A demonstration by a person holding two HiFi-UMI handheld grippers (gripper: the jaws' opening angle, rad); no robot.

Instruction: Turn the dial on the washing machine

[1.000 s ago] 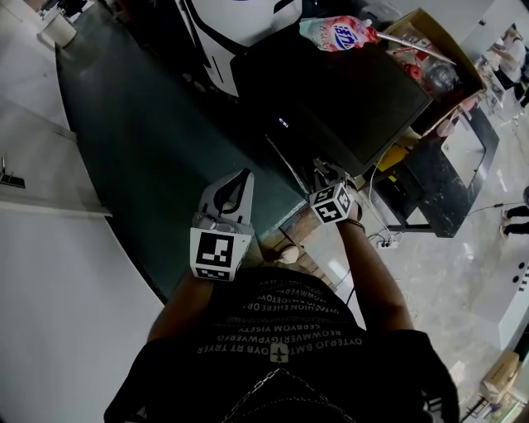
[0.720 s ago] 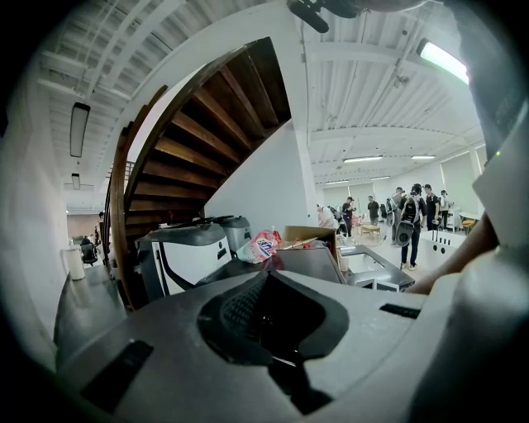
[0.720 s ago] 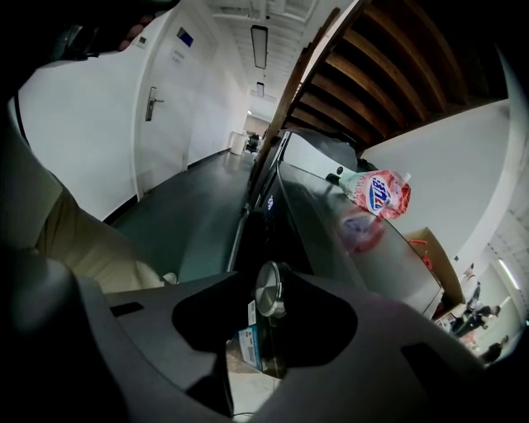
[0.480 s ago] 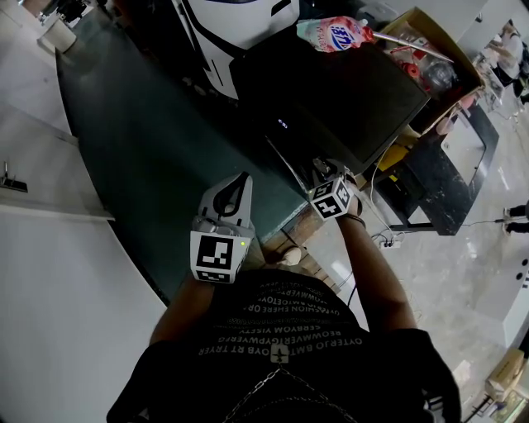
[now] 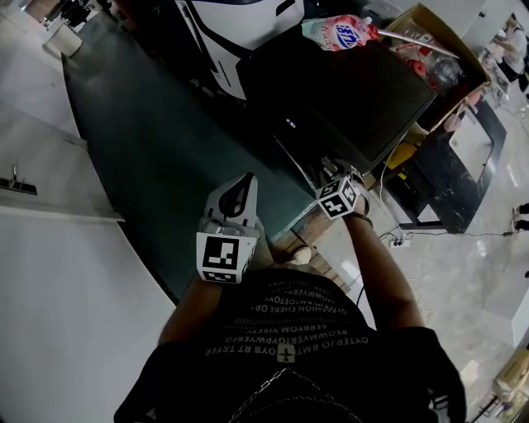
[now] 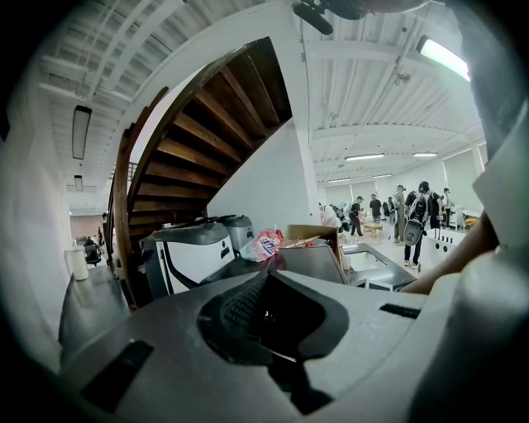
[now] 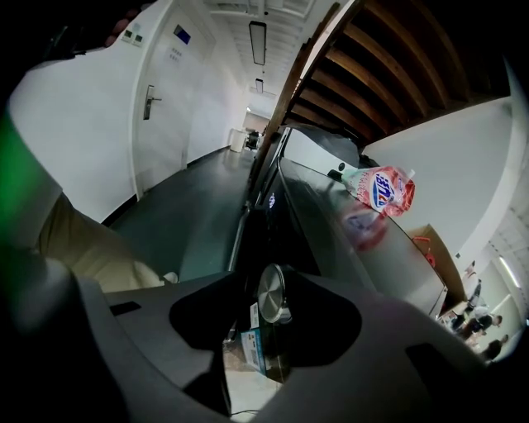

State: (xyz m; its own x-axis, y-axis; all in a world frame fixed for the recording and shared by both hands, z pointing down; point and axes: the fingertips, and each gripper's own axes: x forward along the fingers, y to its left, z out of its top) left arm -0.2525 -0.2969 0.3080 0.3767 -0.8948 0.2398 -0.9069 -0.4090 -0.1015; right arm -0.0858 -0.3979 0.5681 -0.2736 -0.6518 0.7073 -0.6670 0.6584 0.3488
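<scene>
- Just ahead of the right gripper (image 5: 328, 172), in the gap between its fingers, sits the dial (image 7: 270, 294). It is a silver disc on the dark front of the washing machine (image 5: 355, 91), a little under the top edge.
- Those fingers have just been opening and stand wide apart. The dial is between them, but neither pad presses on it, so nothing is held.
- The dial is round, with no long side. Its face looks out from the front panel, toward the left of the right gripper view, so the fingers meet it at a slant rather than head-on. As I read it, the coming move depends on closing across the rim from both sides.
- The left gripper (image 5: 244, 182) hangs well to the left of the machine, over the floor. Its fingers are closed to a point on nothing, and the right gripper is by far the nearer.
- Below the right fingers, a blue-and-white label (image 7: 248, 347) appears stuck to the front panel.
- Beyond the fingers, a pink detergent pouch (image 5: 340, 33) lies on the machine's top, with an open cardboard box (image 5: 430, 18) past it. A small lit display (image 5: 290, 124) glows on the front.
- The floor (image 5: 140, 140) is dark green and glossy. A wooden staircase (image 6: 207, 132) rises overhead, and people (image 6: 413, 211) stand far off in a bright hall.
</scene>
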